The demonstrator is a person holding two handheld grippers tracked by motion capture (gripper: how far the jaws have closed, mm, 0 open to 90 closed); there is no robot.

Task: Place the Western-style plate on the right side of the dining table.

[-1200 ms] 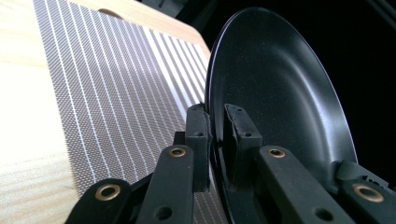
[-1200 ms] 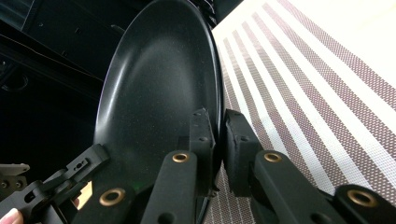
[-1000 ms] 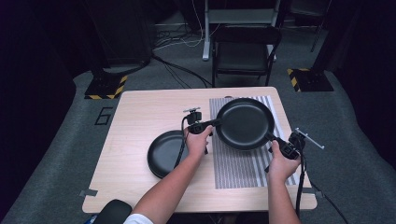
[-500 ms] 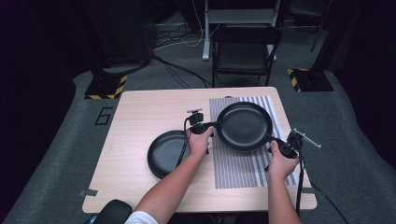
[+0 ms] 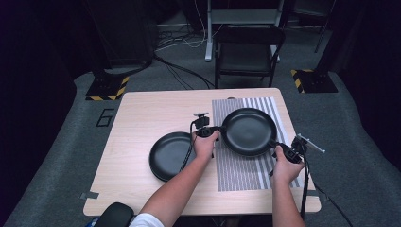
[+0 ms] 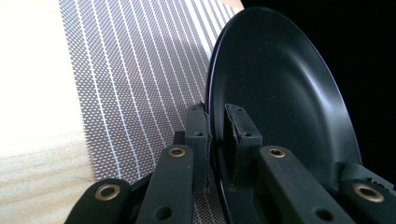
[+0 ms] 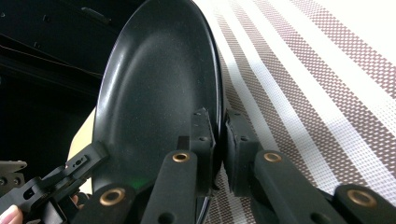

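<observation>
on the left of the wooden table (image 5: 137,137) in the high view lies a black plate (image 5: 170,155), flat on the bare wood, just beside the person's left hand (image 5: 204,144). that hand's left gripper (image 5: 218,130) is clamped on the left rim of a second, larger black plate (image 5: 248,131), which is held over the striped mat (image 5: 241,175). the right gripper (image 5: 278,145) pinches the same plate at its lower right rim, so it hangs between the two. from above the grips are too small to judge; the left gripper view shows them closely, with the rim (image 6: 211,140) squeezed between the two pads and the mat (image 6: 130,70) below. the right gripper view shows its jaws closed on the opposite rim (image 7: 218,135), and at the lower left the other gripper (image 7: 56,182).
</observation>
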